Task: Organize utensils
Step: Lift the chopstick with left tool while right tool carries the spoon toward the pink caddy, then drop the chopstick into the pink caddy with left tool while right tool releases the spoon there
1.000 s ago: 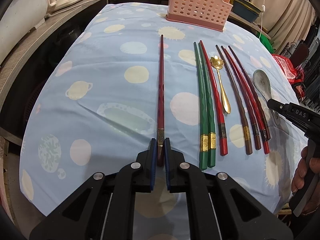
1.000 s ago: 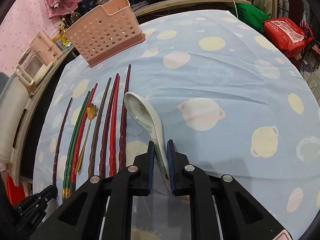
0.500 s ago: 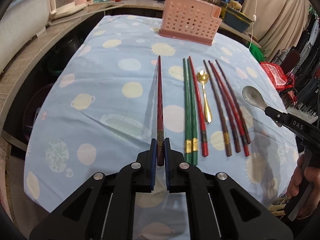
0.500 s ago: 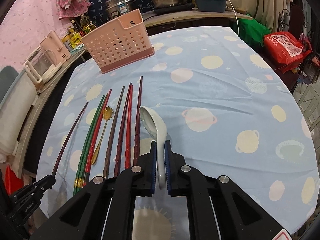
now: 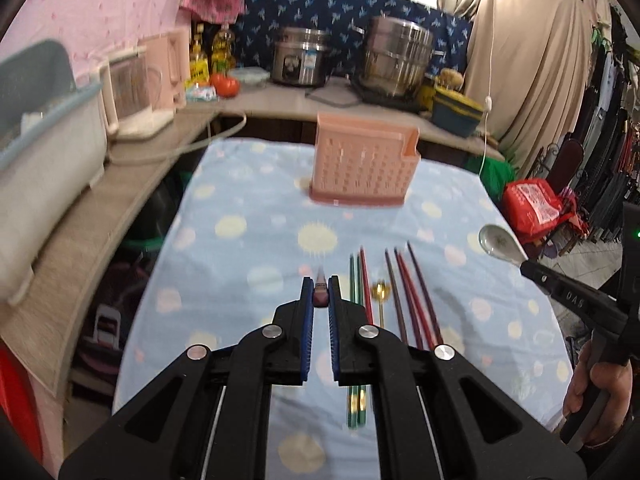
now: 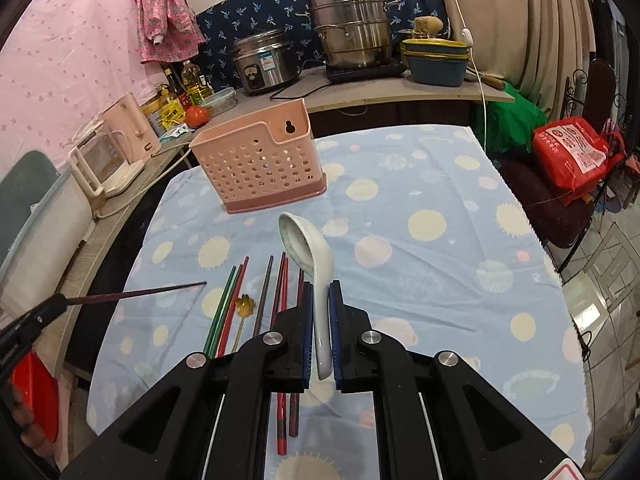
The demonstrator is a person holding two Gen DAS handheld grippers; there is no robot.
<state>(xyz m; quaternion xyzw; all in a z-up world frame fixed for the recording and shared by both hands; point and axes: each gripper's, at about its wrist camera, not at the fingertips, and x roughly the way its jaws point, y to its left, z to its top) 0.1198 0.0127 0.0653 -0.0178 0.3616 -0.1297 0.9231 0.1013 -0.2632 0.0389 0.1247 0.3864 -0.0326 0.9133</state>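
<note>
Now both things are up off the table [image 5: 248,216] & in the air. A sec ago the dark red chopstick [image 6: 136,293] lay flat on the blue cloth w/ the left gripper [image 5: 320,300] shut around its end, and the white spoon [image 6: 308,256] sat on the cloth too. Both got picked up, so I think the next bit is carrying them to the pink basket [image 6: 260,164] at the far end.

Left gripper: nearly closed, pinching the chopstick's thick end; stick pointing fwd. Right gripper [image 6: 320,332]: nearly closed, squeezing the spoon's handle, bowl end sticking out in front.

Other chopsticks [image 5: 404,292] & the gold spoon [image 5: 381,294] lie in a row on the cloth, not picked up yet.
</note>
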